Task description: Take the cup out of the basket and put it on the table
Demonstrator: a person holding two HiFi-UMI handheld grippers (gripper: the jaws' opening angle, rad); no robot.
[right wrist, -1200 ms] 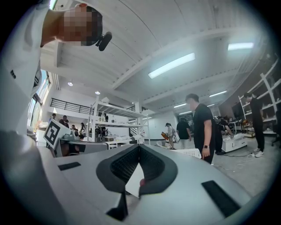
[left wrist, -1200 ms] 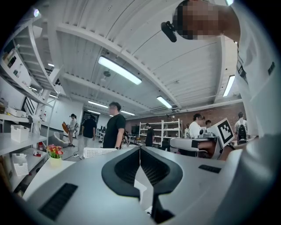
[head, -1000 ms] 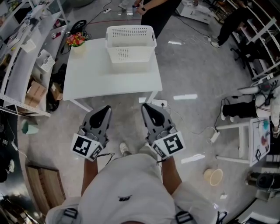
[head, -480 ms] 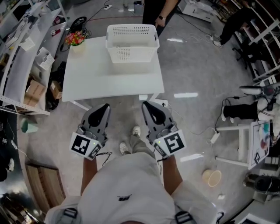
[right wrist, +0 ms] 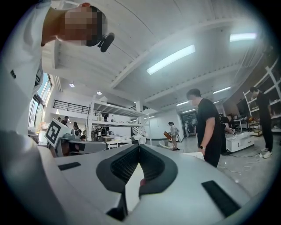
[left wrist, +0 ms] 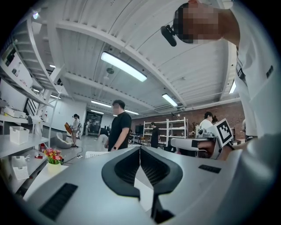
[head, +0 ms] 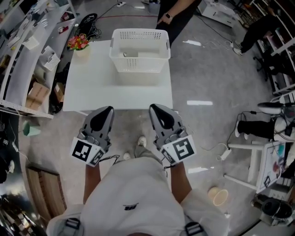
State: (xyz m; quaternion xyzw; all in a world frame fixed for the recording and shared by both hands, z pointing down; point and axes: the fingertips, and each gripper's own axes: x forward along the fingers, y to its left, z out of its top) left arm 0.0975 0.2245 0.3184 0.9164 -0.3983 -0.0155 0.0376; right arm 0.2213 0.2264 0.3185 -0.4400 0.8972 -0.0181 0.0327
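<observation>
Head view alone looks into the basket [head: 138, 64]. A pale shape on its floor, hard to make out, seems to be the cup [head: 130, 54], straight ahead of both my grippers and well apart from them. My left gripper [head: 106, 109] and right gripper [head: 155, 107] are both closed on nothing, side by side, with their tips at the near edge of the table [head: 115, 94]. Left gripper view gives only a sliver of basket rim above my jaws, with flowers [left wrist: 53, 156] ahead to the left; the cup is hidden there. Bare tabletop lies between my tips and the basket. A person in black [head: 177, 11] stands beyond the far edge, cut off by the frame.
</observation>
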